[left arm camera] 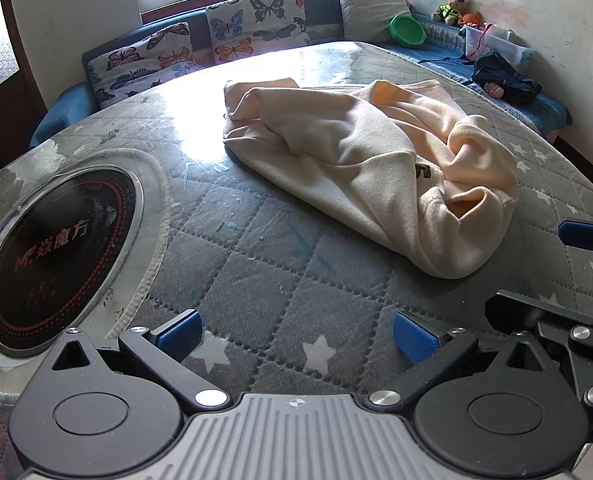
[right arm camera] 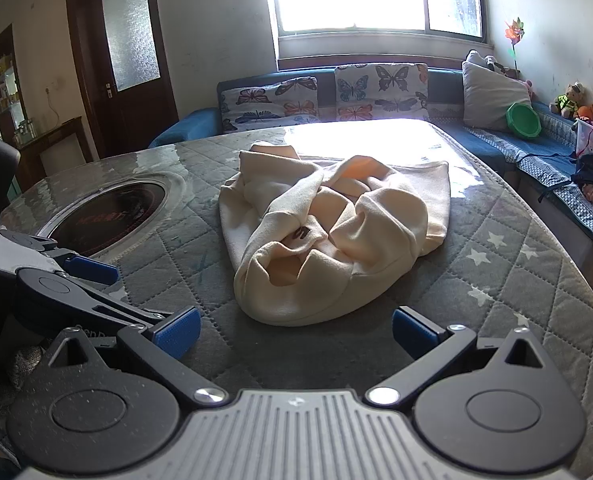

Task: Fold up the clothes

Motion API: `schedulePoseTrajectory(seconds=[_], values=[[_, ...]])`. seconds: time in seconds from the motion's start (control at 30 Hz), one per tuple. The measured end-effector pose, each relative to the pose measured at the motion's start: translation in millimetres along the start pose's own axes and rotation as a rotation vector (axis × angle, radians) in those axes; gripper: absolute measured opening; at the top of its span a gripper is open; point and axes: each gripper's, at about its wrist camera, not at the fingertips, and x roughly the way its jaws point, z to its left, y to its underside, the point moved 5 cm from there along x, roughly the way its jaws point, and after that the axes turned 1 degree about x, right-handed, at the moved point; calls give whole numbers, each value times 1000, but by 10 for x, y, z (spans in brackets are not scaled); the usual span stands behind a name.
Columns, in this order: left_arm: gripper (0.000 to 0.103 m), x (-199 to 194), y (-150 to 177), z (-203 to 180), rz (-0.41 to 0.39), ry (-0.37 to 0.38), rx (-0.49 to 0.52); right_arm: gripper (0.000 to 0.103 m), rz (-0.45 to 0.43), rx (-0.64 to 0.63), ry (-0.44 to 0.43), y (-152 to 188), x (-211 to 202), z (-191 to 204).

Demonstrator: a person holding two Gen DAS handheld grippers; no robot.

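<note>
A cream, peach-lined garment (left arm camera: pixel 360 160) lies crumpled in a heap on the quilted grey table cover (left arm camera: pixel 256 264); the right wrist view shows the same garment (right arm camera: pixel 328 236) in the middle of the table. My left gripper (left arm camera: pixel 296 338) is open, low over the cover, short of the garment's near-left edge, with nothing between its blue pads. My right gripper (right arm camera: pixel 294 334) is also open and empty, just in front of the garment's near hem. The right gripper's blue fingers (left arm camera: pixel 584 236) show at the right edge of the left wrist view, and the left gripper (right arm camera: pixel 132 298) shows at lower left of the right wrist view.
A round black induction hob (left arm camera: pixel 60 256) is set into the table at the left. A blue bench with butterfly cushions (right arm camera: pixel 380 92) runs behind the table, carrying a grey pillow (right arm camera: pixel 492 96), a green bowl (right arm camera: pixel 523 119), soft toys and a clear box (left arm camera: pixel 500 42). A dark door (right arm camera: pixel 128 52) stands at far left.
</note>
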Motion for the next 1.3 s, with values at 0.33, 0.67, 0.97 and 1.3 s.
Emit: schedulePoseTrajectory(seconds=[0.33,0.67,0.97,1.3], values=[[103,10,-13,0,1,-1,0,103,1,2,2,-4,12,-3],[103,24,-25,0,4,-1,0,103,3,5,2,-4,19,-17],[103,32,-34,5,6,1,-3,103,5,-2,3,-14,32,-16],[103,48,-59,8,9,0,-4,103,3,-9,7,-47,64,-24]])
